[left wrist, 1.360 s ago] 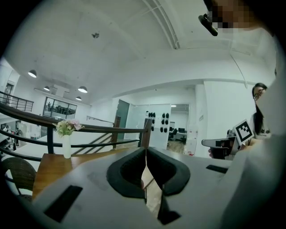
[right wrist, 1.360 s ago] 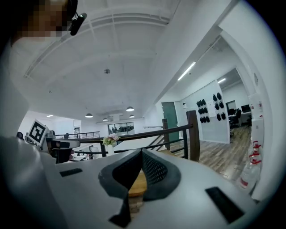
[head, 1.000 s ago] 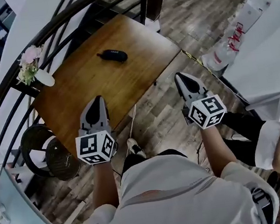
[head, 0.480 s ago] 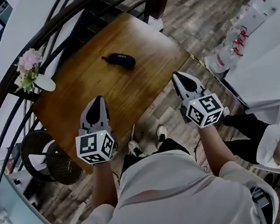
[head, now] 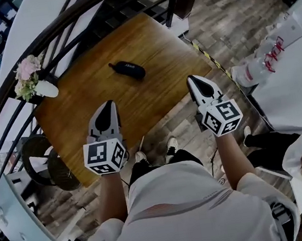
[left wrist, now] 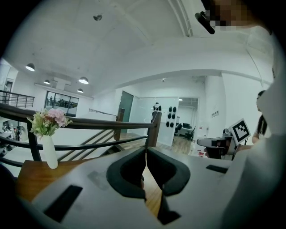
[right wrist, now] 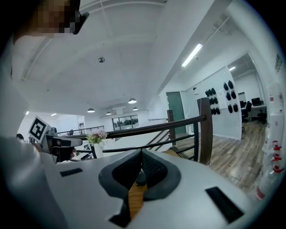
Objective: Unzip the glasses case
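Case look: the glasses case [head: 128, 69] you are after is a dark, long, rounded pouch with one end tapering to a small tip. It lies shut; the zip itself is too small to make out.
Case place: it rests flat on the wooden table [head: 147, 46], in the far half, lying slightly aslant across your view, well apart from the white vase [head: 46, 89] of pink flowers [head: 27, 71] at the table's left corner by the dark railing [head: 46, 34].
Writing on case: a small pale mark sits on its upper side, too small for you to read.
Other markings: each marker cube [head: 105, 156] shows black-and-white square patterns only. The white bag [head: 264, 61] on the floor to the right has red print that can't be read.
Left claw: your left gripper [head: 106, 107] is closed, its jaws meeting at the tips with nothing gripped. It hangs over the near part of the table.
Right claw: your right gripper [head: 196, 83] is likewise closed and empty, at the table's near right edge.
Case to claws: the case lies ahead of both, between their lines. It is a little right of the left gripper's line and well left of the right gripper's, touching neither.
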